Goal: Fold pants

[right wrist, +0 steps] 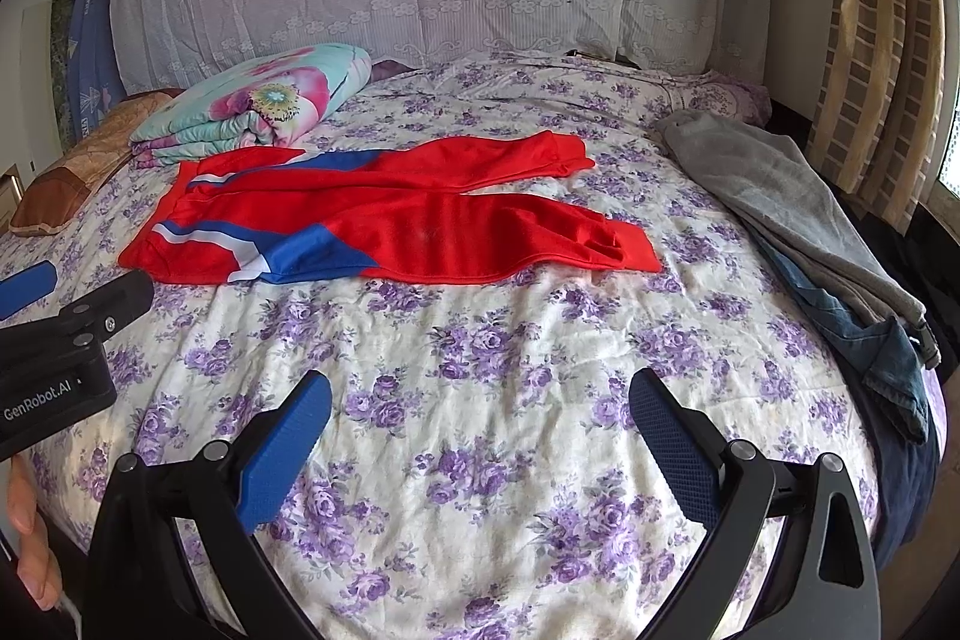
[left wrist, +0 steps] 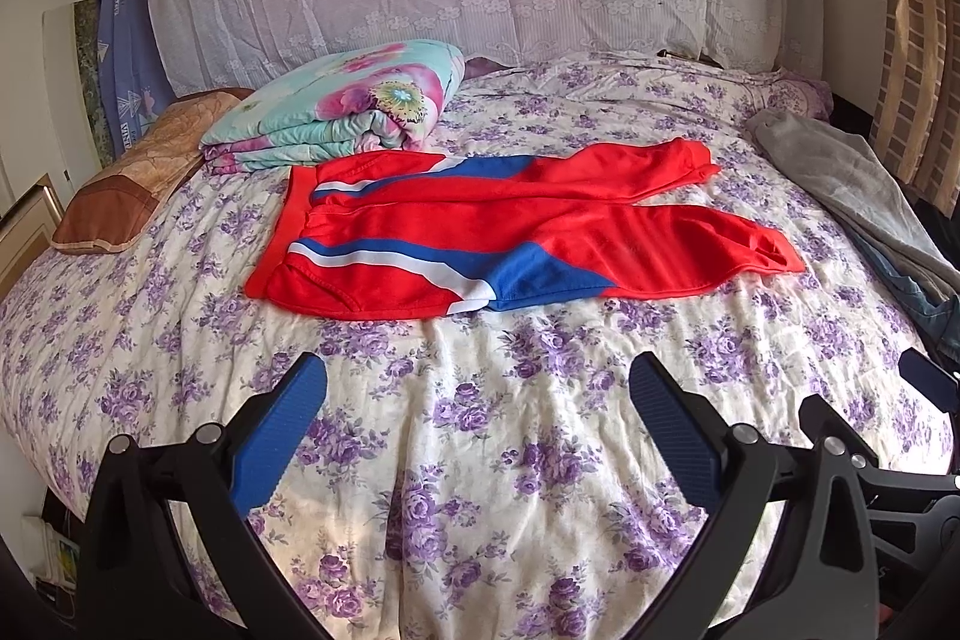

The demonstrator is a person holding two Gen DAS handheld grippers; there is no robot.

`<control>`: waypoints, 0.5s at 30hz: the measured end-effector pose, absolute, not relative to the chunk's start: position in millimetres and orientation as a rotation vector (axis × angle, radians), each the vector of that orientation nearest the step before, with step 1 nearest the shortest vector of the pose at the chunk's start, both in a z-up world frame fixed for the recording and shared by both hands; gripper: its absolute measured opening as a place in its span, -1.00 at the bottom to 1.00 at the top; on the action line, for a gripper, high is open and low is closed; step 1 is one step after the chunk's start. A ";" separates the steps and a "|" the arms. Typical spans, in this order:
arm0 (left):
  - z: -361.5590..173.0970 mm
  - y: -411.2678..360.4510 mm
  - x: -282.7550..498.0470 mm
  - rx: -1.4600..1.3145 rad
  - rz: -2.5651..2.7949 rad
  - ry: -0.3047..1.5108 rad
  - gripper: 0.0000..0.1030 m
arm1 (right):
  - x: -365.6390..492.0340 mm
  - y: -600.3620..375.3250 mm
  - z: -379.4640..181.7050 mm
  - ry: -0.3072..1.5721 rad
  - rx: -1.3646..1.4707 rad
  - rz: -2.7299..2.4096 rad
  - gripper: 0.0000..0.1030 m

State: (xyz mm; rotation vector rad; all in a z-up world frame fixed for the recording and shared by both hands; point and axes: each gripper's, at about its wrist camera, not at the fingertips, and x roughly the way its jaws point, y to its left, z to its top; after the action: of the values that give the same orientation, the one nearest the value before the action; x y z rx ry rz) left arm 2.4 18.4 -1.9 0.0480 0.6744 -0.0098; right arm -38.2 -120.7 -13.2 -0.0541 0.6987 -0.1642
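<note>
Red track pants [left wrist: 510,232] lie spread flat on the bed [left wrist: 540,460], ahead of 2 wide-open grippers, left gripper [left wrist: 477,424] and right gripper [right wrist: 480,436], both empty. Risk: slippery fabric may bunch if pinched unevenly.

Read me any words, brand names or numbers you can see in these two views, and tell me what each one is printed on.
"GenRobot.AI": white print on the black body of the left hand-held gripper, at the left edge of the right wrist view.
Blue cloth hanging left of the headboard: it bears white lettering, too small and skewed to read.
Red pants: stripes only, no text.
Nothing else readable.
</note>
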 end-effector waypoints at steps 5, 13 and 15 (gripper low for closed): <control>-2.5 19.1 2.3 0.046 -0.011 0.675 0.91 | -38.8 -119.4 -12.7 0.701 -0.052 -0.161 0.93; -5.6 20.4 2.1 0.044 -0.009 0.681 0.91 | -39.2 -115.3 -12.4 0.704 -0.054 -0.159 0.93; -5.6 20.2 2.3 0.045 -0.008 0.681 0.91 | -39.0 -115.8 -13.0 0.703 -0.054 -0.159 0.93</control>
State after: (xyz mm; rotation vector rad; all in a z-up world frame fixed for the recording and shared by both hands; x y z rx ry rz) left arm 2.3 20.2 -5.6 0.0452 0.6806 -0.0081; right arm -39.0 -115.8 -13.0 -0.0545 0.7025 -0.1595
